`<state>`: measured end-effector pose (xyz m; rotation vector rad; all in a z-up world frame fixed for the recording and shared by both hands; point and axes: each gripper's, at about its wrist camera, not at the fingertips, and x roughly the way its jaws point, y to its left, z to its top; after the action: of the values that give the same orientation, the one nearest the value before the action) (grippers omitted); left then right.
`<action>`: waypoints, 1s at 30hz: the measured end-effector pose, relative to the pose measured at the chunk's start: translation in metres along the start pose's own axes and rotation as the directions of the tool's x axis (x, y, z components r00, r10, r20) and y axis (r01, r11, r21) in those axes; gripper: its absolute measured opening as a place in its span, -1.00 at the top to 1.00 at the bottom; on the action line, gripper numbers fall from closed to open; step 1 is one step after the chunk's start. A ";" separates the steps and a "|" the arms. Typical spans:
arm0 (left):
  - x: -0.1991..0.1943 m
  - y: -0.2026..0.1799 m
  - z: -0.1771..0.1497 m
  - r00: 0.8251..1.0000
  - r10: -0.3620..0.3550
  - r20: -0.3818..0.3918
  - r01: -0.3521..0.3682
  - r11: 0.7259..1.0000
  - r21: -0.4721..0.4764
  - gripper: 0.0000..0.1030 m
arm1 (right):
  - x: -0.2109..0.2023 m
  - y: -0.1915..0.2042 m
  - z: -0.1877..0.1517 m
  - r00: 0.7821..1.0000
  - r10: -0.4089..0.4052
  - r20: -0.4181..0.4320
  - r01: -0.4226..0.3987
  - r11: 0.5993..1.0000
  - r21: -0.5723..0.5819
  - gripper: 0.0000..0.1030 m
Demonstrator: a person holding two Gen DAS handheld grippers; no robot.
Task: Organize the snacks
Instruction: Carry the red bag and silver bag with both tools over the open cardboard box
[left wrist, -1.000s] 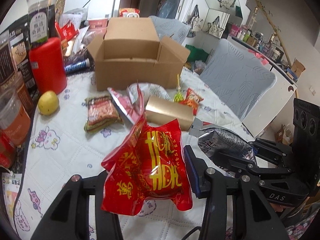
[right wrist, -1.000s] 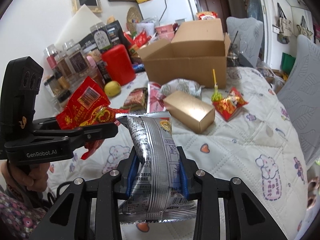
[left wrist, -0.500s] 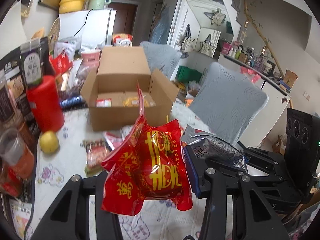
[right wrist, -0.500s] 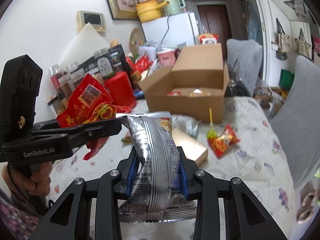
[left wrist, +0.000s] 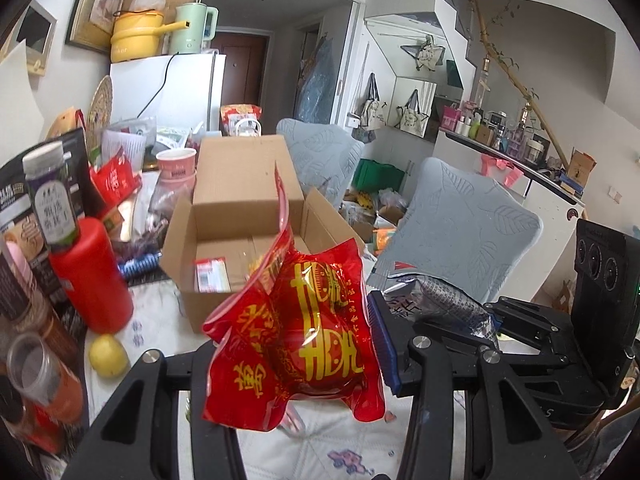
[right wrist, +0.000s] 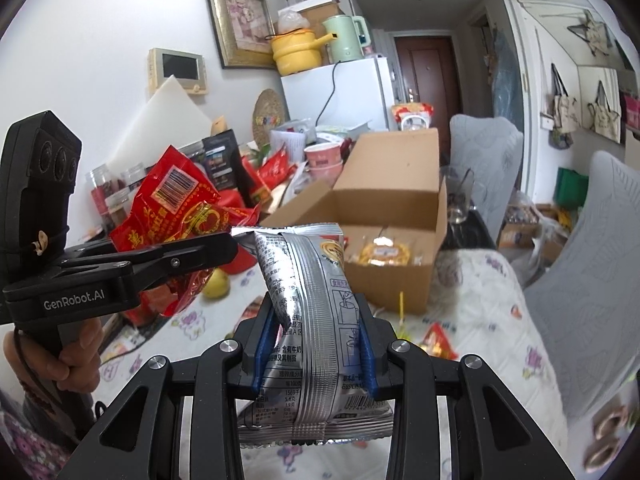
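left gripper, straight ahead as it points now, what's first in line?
Likely the open cardboard box: it sits directly beyond the red snack bag held by the left gripper. Depth is unclear.

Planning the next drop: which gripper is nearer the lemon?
Left. The left gripper, holding the red bag, hangs almost over the lemon; the right gripper, holding the silver packet, is off to the lemon's right.
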<state>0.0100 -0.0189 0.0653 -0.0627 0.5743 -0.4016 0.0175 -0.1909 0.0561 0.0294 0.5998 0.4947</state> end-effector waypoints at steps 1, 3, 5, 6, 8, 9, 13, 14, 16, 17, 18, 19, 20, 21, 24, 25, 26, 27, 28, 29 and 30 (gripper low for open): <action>0.002 0.002 0.004 1.000 -0.003 -0.001 0.003 1.000 0.002 0.11 | 0.002 -0.001 0.003 1.000 -0.001 0.002 0.001 1.000 -0.003 0.32; 0.007 0.006 0.015 1.000 -0.010 -0.001 0.010 1.000 0.004 0.12 | 0.007 -0.003 0.012 1.000 -0.007 0.011 0.007 1.000 -0.010 0.32; 0.012 0.009 0.023 1.000 -0.007 0.008 0.007 1.000 0.015 0.11 | 0.012 -0.005 0.021 1.000 -0.010 0.015 0.010 1.000 -0.016 0.32; 0.014 0.010 0.027 1.000 -0.004 0.011 0.003 1.000 0.020 0.11 | 0.015 -0.007 0.025 1.000 -0.009 0.020 0.010 1.000 -0.020 0.32; 0.020 0.011 0.036 1.000 -0.002 0.016 0.002 1.000 0.029 0.11 | 0.020 -0.009 0.034 1.000 -0.009 0.030 0.010 1.000 -0.029 0.32; 0.024 0.013 0.040 1.000 -0.004 0.016 0.003 0.999 0.032 0.11 | 0.022 -0.011 0.038 0.999 -0.009 0.035 0.011 0.999 -0.032 0.32; 0.038 0.018 0.051 1.000 -0.007 0.013 0.006 0.999 0.039 0.12 | 0.034 -0.017 0.052 0.999 -0.023 0.044 0.025 0.999 -0.043 0.32; 0.043 0.019 0.053 1.000 -0.007 0.010 0.006 0.999 0.042 0.12 | 0.037 -0.018 0.056 0.999 -0.028 0.043 0.031 0.998 -0.049 0.32; 0.052 0.023 0.057 1.000 -0.007 0.006 0.007 0.999 0.038 0.11 | 0.045 -0.020 0.062 0.998 -0.041 0.043 0.043 0.997 -0.061 0.32; 0.056 0.026 0.059 1.000 -0.006 0.003 0.006 0.999 0.038 0.11 | 0.049 -0.021 0.064 0.998 -0.048 0.042 0.050 0.996 -0.068 0.32; 0.061 0.028 0.060 1.000 -0.002 0.001 0.002 0.999 0.037 0.11 | 0.052 -0.022 0.066 0.998 -0.052 0.042 0.055 0.996 -0.075 0.32; 0.068 0.031 0.063 1.000 0.005 -0.004 -0.005 0.999 0.038 0.11 | 0.057 -0.024 0.068 0.998 -0.057 0.040 0.060 0.995 -0.078 0.32; 0.072 0.034 0.064 1.000 0.008 -0.007 -0.008 0.999 0.036 0.11 | 0.061 -0.026 0.071 0.997 -0.062 0.037 0.065 0.995 -0.078 0.32; 0.077 0.037 0.065 1.000 0.010 -0.008 -0.010 0.999 0.031 0.11 | 0.066 -0.029 0.073 0.997 -0.065 0.034 0.067 0.995 -0.077 0.32; 0.093 0.048 0.069 1.000 0.020 -0.020 -0.020 1.000 0.019 0.11 | 0.082 -0.033 0.077 0.997 -0.075 0.018 0.076 0.994 -0.080 0.32; 0.100 0.051 0.070 0.999 0.028 -0.026 -0.028 0.999 0.020 0.11 | 0.086 -0.035 0.078 0.997 -0.079 0.014 0.080 0.994 -0.081 0.32; 0.105 0.054 0.071 0.999 0.037 -0.032 -0.036 0.999 0.024 0.11 | 0.092 -0.037 0.079 0.997 -0.082 0.007 0.083 0.993 -0.084 0.32; 0.111 0.056 0.072 0.998 0.046 -0.037 -0.045 0.999 0.028 0.11 | 0.098 -0.038 0.080 0.997 -0.082 0.002 0.082 0.993 -0.087 0.32; 0.118 0.059 0.073 0.997 0.056 -0.045 -0.055 0.998 0.033 0.11 | 0.103 -0.040 0.081 0.997 -0.079 -0.005 0.078 0.993 -0.088 0.32; 0.123 0.061 0.073 0.997 0.062 -0.051 -0.060 0.998 0.035 0.11 | 0.110 -0.042 0.083 0.997 -0.074 -0.019 0.072 0.994 -0.086 0.32; 0.129 0.064 0.074 0.996 0.066 -0.059 -0.064 0.997 0.033 0.11 | 0.116 -0.044 0.084 0.997 -0.072 -0.029 0.069 0.994 -0.086 0.32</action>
<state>0.1713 -0.0136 0.0497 -0.0022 0.6274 -0.3500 0.1653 -0.1678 0.0560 -0.0799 0.6088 0.4520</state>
